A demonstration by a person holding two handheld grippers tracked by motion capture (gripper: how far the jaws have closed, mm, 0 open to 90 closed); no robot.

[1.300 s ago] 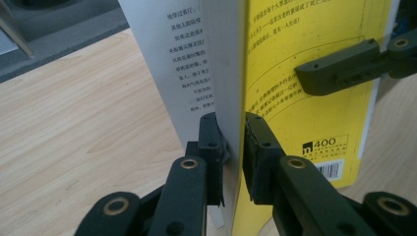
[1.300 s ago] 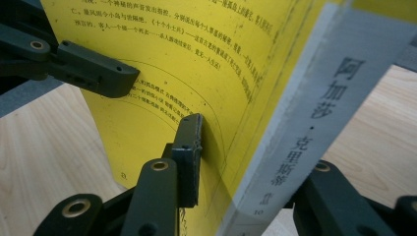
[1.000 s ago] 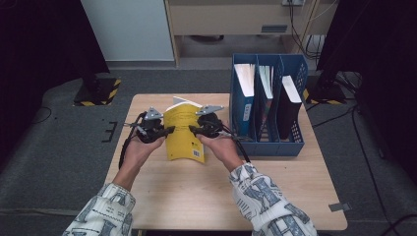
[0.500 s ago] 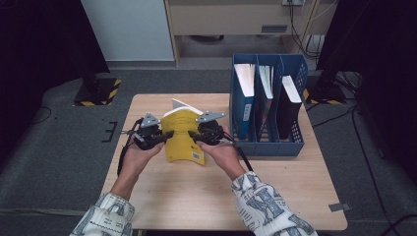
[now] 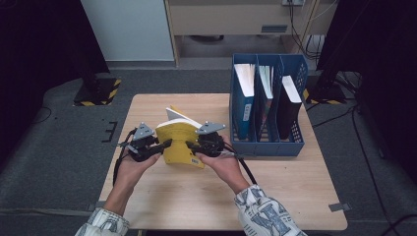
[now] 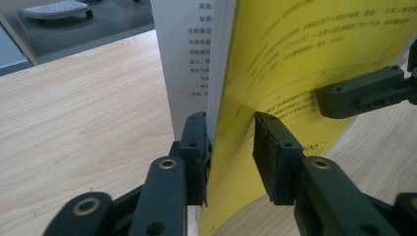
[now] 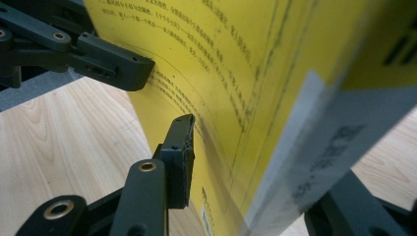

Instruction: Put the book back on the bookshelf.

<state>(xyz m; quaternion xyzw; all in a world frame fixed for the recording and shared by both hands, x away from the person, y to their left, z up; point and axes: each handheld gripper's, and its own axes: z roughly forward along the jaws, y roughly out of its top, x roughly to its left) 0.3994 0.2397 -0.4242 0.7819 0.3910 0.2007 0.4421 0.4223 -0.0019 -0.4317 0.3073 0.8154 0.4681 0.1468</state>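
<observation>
A yellow paperback book (image 5: 178,140) stands upright on the wooden table (image 5: 275,196), its white pages fanning at the top. My left gripper (image 5: 164,144) straddles its left edge. In the left gripper view (image 6: 231,128) one jaw lies against the pages while the other stands a little off the yellow cover (image 6: 305,59). My right gripper (image 5: 191,146) straddles the spine side. In the right gripper view (image 7: 255,147) the visible pad sits just clear of the cover (image 7: 255,59), and the book hides the other jaw. Both pairs of jaws have just been opening with the book between them.
A blue three-slot file holder (image 5: 265,142) stands on the table's right half, close beside my right hand, with a book or folder in each slot. Bare tabletop lies in front of the hands and to the left. Dark floor surrounds the table.
Both hands and the book have come toward the near edge of the table. The jaws of both grippers have spread slightly off the book.
</observation>
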